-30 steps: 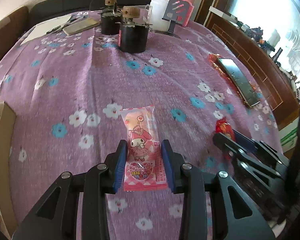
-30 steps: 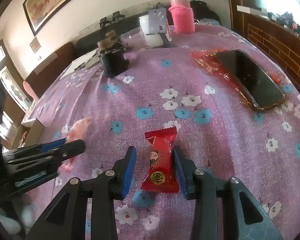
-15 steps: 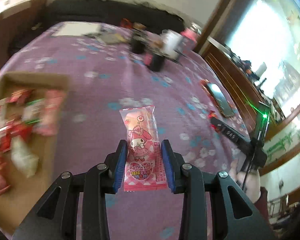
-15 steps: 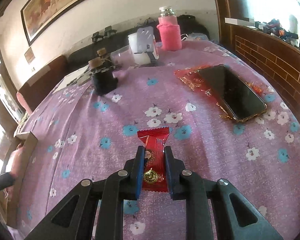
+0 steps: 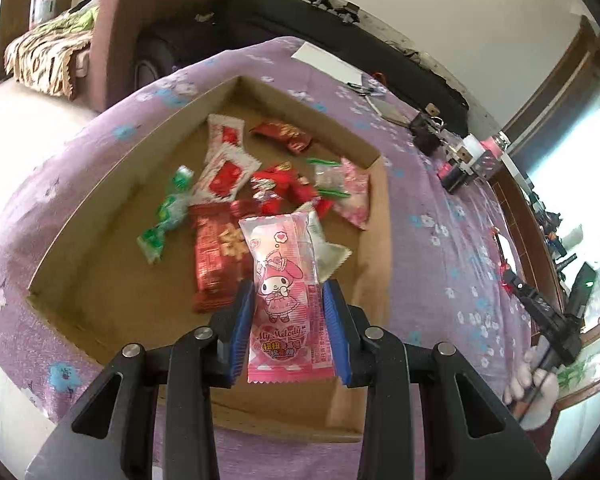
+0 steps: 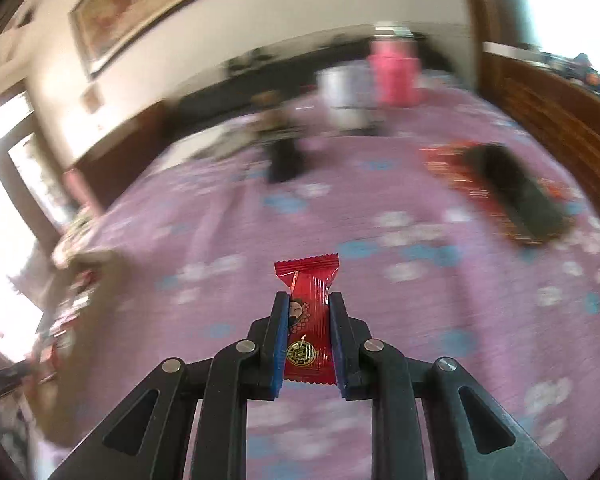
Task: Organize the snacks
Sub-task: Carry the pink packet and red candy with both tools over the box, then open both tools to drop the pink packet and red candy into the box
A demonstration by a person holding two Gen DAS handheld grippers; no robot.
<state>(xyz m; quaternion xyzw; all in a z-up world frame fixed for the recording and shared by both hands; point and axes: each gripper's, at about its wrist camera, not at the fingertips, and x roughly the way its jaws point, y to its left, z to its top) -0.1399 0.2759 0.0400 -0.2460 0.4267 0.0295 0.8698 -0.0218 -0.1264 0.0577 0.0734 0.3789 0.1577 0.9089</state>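
A table draped in a purple cloth [image 5: 428, 200] printed with white and blue flowers fills a sunlit room, with a dark sofa and a pale wall behind it.

Left wrist view: a shallow cardboard box [image 5: 112, 184] sits on the cloth and holds a loose pile of wrapped snacks. Among them are a green and white candy [image 5: 168, 212], white packets with red labels [image 5: 226, 160], a dark red packet [image 5: 282, 134] and a large red wrapper [image 5: 216, 264]. The left gripper [image 5: 288, 326] is above the near part of the box, its blue pads pressed against both sides of a pink snack packet [image 5: 286, 300] printed with a cartoon rabbit. The packet stands upright between the jaws, clear of the pile. Far right, a hand [image 5: 532, 384] holds the other black tool above the cloth. Small dark jars [image 5: 424, 140] stand at the far end of the table.

Right wrist view: much of the background is blurred. The right gripper [image 6: 309, 336] is closed tightly on a red candy [image 6: 308, 312], whose crimped top sticks out past the fingertips, above the flowered cloth. Beyond it lie a dark phone [image 6: 516, 196] on a red wrapper, a pink bottle [image 6: 394, 72] and a white container [image 6: 346, 92]. The box edge shows blurred at the left.
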